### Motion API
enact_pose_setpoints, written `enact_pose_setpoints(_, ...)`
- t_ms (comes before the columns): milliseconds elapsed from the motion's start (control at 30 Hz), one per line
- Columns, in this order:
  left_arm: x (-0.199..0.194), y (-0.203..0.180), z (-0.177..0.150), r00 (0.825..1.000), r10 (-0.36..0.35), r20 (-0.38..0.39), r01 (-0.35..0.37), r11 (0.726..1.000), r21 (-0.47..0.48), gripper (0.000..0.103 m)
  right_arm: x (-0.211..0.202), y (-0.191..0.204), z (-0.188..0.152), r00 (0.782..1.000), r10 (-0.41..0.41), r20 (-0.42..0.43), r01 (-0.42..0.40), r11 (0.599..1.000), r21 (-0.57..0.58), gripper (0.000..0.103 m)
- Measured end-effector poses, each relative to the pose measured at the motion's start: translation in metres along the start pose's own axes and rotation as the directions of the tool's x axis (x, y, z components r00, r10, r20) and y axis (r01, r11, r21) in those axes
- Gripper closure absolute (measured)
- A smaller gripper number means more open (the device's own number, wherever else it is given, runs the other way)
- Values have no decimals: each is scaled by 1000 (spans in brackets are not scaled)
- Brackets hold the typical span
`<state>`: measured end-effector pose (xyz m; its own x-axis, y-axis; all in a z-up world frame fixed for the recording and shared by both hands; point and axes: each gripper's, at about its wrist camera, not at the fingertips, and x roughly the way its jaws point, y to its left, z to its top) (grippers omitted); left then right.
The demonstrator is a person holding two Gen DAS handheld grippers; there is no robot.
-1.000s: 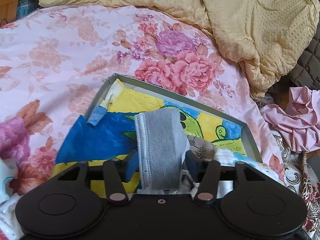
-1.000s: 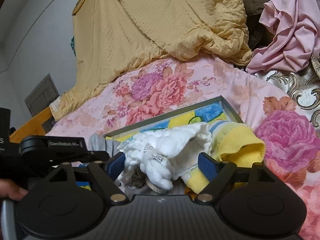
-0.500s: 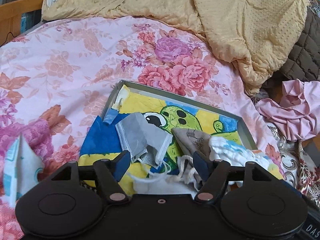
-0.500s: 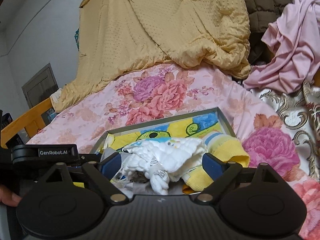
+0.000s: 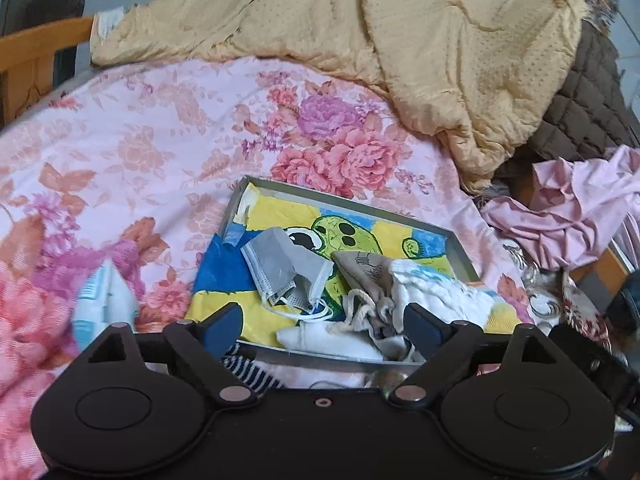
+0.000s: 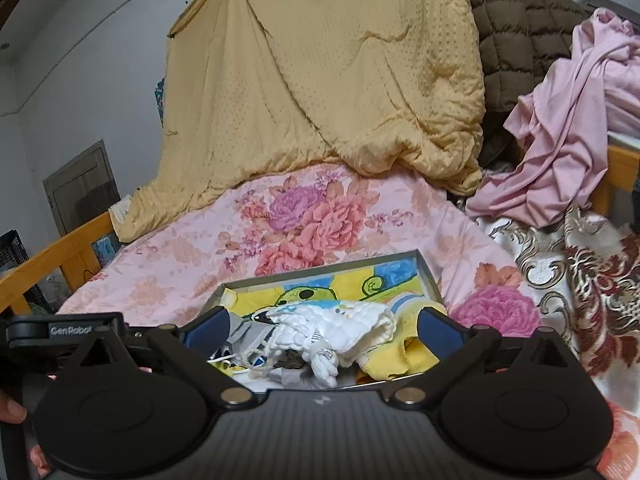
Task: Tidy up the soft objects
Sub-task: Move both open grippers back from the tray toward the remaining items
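Left wrist view: the grey mask (image 5: 286,268) lies crumpled at frame centre inside the tray (image 5: 352,206), likely its collecting spot, left gripper (image 5: 322,326) spread empty below it; right gripper (image 6: 320,330) likewise apart, empty.

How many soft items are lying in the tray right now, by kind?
Face mask, grey: 1
Drawstring pouch, beige: 1
Quilted cloth, white: 1
Sock, yellow: 1
Flat white cloth at the near edge: 1
Total in the tray: 5 that can be told apart; the pile may hide more.
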<state>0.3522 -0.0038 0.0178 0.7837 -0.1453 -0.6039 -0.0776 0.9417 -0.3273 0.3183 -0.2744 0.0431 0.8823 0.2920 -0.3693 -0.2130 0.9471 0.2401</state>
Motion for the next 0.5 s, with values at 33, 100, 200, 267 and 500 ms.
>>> enact_pose_setpoints(33,-7,0,-1,1000,-1,6,1,1000,7,12,-5,1,0,1000,1,5,-1,1000,-1,1)
enact_pose_setpoints(100,-21,2,-3,1000,-8,14,8,1000,6,9,-17,3,0,1000,-1,20,1,1000,-6,1)
enact_pose_setpoints(200,-43,6,-6,999,-19,27,18,1000,17,8,-32,8,1,999,0,35,1,1000,-21,1)
enact_pose_setpoints(267,-58,10,-8,999,-16,37,15,1000,27,8,-42,11,1,999,0,50,1,1000,-25,1)
enact_pose_setpoints(500,-97,25,-20,998,-16,68,14,1000,24,8,-73,21,-7,997,12,83,-10,1000,-19,0)
